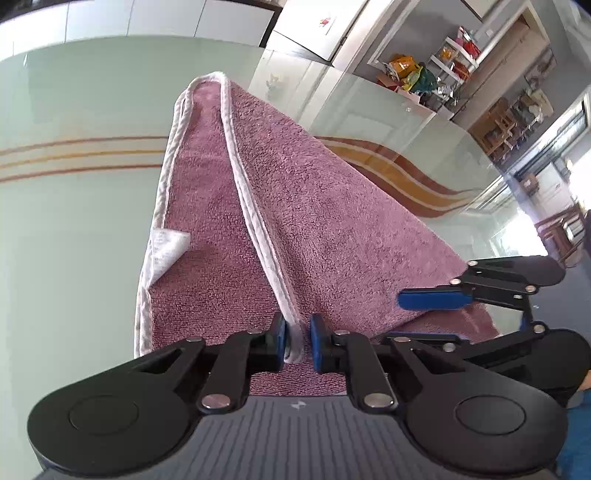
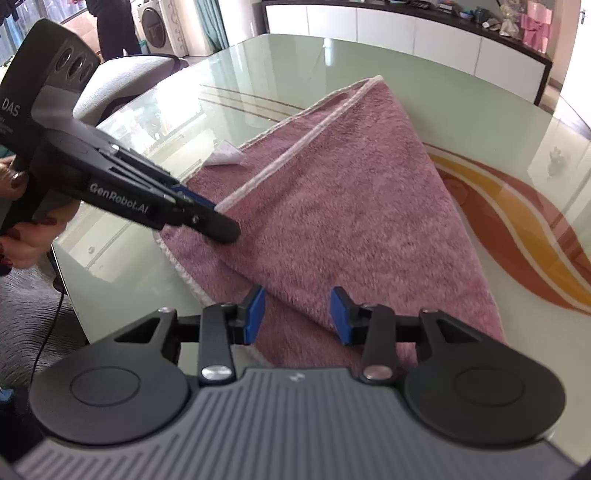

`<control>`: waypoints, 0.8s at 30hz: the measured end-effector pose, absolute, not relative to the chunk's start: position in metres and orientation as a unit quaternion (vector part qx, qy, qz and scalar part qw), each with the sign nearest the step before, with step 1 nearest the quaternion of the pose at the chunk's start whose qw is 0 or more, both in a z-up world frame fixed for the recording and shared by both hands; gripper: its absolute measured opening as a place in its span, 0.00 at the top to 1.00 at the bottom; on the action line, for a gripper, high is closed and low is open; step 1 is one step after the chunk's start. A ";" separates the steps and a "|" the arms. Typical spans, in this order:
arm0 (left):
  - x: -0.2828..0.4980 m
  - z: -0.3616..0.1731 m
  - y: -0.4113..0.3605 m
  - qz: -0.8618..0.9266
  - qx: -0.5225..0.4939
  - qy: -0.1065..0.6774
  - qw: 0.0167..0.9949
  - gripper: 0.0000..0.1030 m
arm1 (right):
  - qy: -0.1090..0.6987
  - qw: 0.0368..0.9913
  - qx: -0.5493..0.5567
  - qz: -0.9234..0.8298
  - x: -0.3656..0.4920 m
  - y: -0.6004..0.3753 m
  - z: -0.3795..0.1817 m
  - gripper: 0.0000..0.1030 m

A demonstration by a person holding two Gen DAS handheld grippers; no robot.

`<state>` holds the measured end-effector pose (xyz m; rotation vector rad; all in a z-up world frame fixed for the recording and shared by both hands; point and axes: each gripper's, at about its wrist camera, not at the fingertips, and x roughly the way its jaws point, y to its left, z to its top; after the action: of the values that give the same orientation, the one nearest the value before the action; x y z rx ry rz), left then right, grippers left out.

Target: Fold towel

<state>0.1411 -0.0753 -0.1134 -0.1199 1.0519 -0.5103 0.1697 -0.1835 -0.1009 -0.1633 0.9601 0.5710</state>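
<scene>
Left gripper [image 1: 298, 341]: clenched on the white piped hem of the towel [image 1: 317, 221], hem pinched between the blue pads at the near corner. In the right wrist view the same gripper [image 2: 207, 206] comes in from 9 o'clock, tips on the towel's near-left edge.

Right gripper [image 2: 297, 314]: jaws parted, blue pads either side of a raised fold at the towel's near end, not pressing on it. In the left wrist view it [image 1: 432, 314] reaches in from 3 o'clock, one blue finger lying over the towel's right edge.

Towel: mauve terry, white trim, partly folded, lying on the worktop [image 1: 74, 206]. Long axis runs away from the grippers, near end wide, far end tapering toward 12 o'clock. White care tag [image 1: 168, 245] folded over at the left hem, at 9 o'clock; print too small to read.

Worktop: pale green glass, brown and orange wavy stripes at 3 o'clock.

Around: hand [image 2: 22, 236] on the left gripper's handle; chair back [image 2: 122, 79] at 10 o'clock; white sideboard [image 2: 406, 33] at 12 o'clock; washing machine [image 2: 157, 26] at 11 o'clock.

Writing: "GenRobot.AI" and "DAS" on the left gripper body.
</scene>
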 end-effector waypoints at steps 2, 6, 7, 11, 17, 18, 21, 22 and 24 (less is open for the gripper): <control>0.140 -0.112 -0.078 -0.241 -0.045 0.493 0.835 0.92 | 0.456 0.848 -0.076 0.258 0.160 -0.191 -0.101 0.58; 0.141 -0.106 -0.074 -0.244 -0.037 0.492 0.835 0.94 | 0.464 0.856 -0.055 0.223 0.140 -0.216 -0.101 0.58; 0.142 -0.104 -0.073 -0.246 -0.037 0.492 0.835 0.94 | 0.466 0.858 -0.044 0.212 0.136 -0.223 -0.102 0.58; 0.142 -0.095 -0.071 -0.248 -0.024 0.490 0.835 0.94 | 0.474 0.864 0.007 0.171 0.121 -0.255 -0.108 0.58; 0.139 -0.078 -0.064 -0.246 0.007 0.484 0.839 0.94 | 0.478 0.866 0.024 0.144 0.109 -0.273 -0.112 0.58; 0.139 -0.075 -0.062 -0.244 0.011 0.485 0.840 0.94 | 0.478 0.866 0.020 0.144 0.109 -0.274 -0.111 0.58; 0.135 -0.069 -0.051 -0.237 0.014 0.487 0.841 0.94 | 0.478 0.867 0.008 0.142 0.107 -0.274 -0.109 0.58; 0.134 -0.066 -0.047 -0.235 0.015 0.487 0.841 0.94 | 0.478 0.867 0.005 0.142 0.107 -0.274 -0.108 0.57; 0.132 -0.063 -0.039 -0.231 0.017 0.490 0.840 0.94 | 0.477 0.867 0.001 0.145 0.107 -0.273 -0.107 0.55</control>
<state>0.1318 -0.0393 -0.0630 0.0362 1.0363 -0.4876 0.1067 -0.2729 -0.1073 0.0021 0.9989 0.3043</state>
